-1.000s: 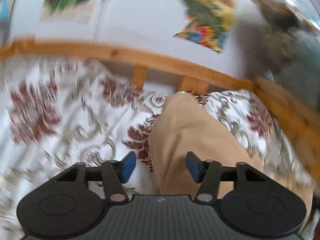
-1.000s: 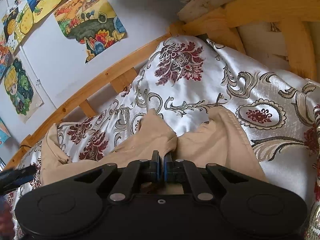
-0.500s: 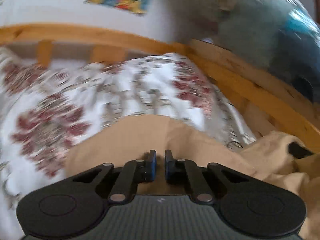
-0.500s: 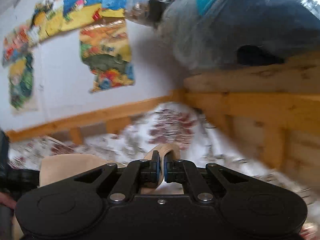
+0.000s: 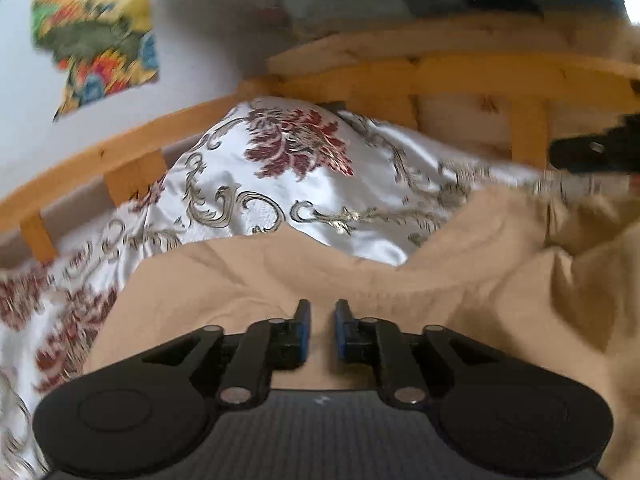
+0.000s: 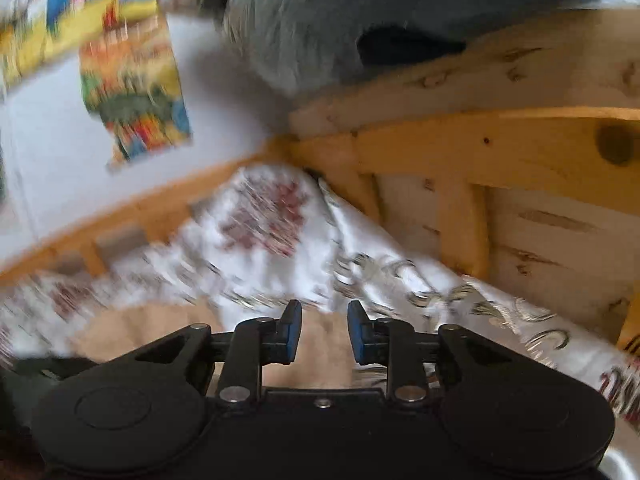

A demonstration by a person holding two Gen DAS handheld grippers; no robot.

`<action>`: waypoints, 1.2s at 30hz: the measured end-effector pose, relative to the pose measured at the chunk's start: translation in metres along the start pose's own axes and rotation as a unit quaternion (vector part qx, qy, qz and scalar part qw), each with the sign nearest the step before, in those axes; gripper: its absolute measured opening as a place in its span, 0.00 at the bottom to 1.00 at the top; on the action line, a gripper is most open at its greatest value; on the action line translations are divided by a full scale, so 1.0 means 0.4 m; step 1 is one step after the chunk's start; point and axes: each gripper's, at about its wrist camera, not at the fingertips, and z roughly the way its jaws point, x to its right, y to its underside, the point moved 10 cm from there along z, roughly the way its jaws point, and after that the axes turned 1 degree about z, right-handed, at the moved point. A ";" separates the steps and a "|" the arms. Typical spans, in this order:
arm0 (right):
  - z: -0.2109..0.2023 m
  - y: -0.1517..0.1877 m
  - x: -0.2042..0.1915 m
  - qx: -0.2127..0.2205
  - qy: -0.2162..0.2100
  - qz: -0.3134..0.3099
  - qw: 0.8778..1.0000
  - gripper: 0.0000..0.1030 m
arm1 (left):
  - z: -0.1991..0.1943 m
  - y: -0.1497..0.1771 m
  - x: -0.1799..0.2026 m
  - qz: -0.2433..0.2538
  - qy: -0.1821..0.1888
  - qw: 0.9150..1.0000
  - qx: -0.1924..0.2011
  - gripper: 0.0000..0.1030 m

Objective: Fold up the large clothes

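Jaws parting over tan garment on floral bedspread

Tan garment (image 5: 280, 280): matte woven cloth, soft creases, lying on the bed in the near part of both views. In the left wrist view it spreads wide across the near ground and bunches into rumpled folds at the right. In the right wrist view only a blurred strip (image 6: 324, 344) shows, near centre and to the left.

Bedspread (image 5: 304, 184): glossy white satin with dark red flower clusters and grey-gold scrollwork; humped into a rounded mound at the far side.

Bed frame (image 5: 460, 76): pale knotty wood, rails and short upright slats, running along the far and right edges.

Left gripper (image 5: 319, 332): black linkage, blue pads; jaws opening, gap narrow. Cloth seen in the gap; pads do not press on it.

Right gripper (image 6: 323, 336): same build; jaws opening, gap somewhat wider. Tan cloth shows in the gap, not pinched.

Wall: white, colourful paper picture (image 5: 96, 36), ragged lower edge. Blue-grey bundle (image 6: 400, 12) rests on top of the frame, heavily blurred.
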 end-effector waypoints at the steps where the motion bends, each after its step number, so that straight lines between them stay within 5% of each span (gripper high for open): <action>1: -0.023 -0.007 -0.015 0.003 -0.028 0.011 1.000 0.31 | -0.003 -0.002 -0.011 -0.015 0.005 1.000 0.003 0.26; 5: -0.075 0.012 -0.112 -0.017 -0.103 0.003 0.995 0.50 | -0.015 0.002 -0.011 -0.005 -0.012 1.000 0.009 0.27; 10: -0.039 0.128 -0.111 -0.104 -0.015 -0.076 0.992 0.46 | -0.037 -0.002 -0.025 -0.040 0.011 0.999 0.015 0.38; 12: -0.010 0.176 -0.084 -0.125 0.012 -0.107 0.986 0.40 | -0.058 -0.009 -0.028 -0.071 0.041 0.996 0.022 0.53; 15: 0.007 0.210 -0.080 -0.127 0.026 -0.148 0.980 0.40 | -0.060 -0.002 -0.006 -0.071 0.067 0.995 0.009 0.59; 18: 0.012 0.225 -0.083 -0.121 0.037 -0.161 0.979 0.40 | -0.049 0.014 0.023 -0.017 0.035 0.999 0.005 0.59; 23: -0.004 0.225 -0.077 -0.111 0.036 -0.151 0.982 0.39 | -0.054 0.029 0.030 -0.008 0.023 1.000 0.019 0.59; 27: -0.003 0.219 -0.084 -0.110 0.035 -0.150 0.982 0.40 | -0.115 0.002 -0.020 -0.057 0.037 0.996 0.054 0.64; 30: -0.002 0.219 -0.084 -0.111 0.036 -0.150 0.982 0.40 | -0.162 -0.020 -0.110 -0.098 -0.007 0.990 0.098 0.72; 36: -0.005 0.220 -0.083 -0.100 0.032 -0.144 0.984 0.42 | -0.038 0.012 -0.220 -0.131 -0.072 0.989 0.020 0.74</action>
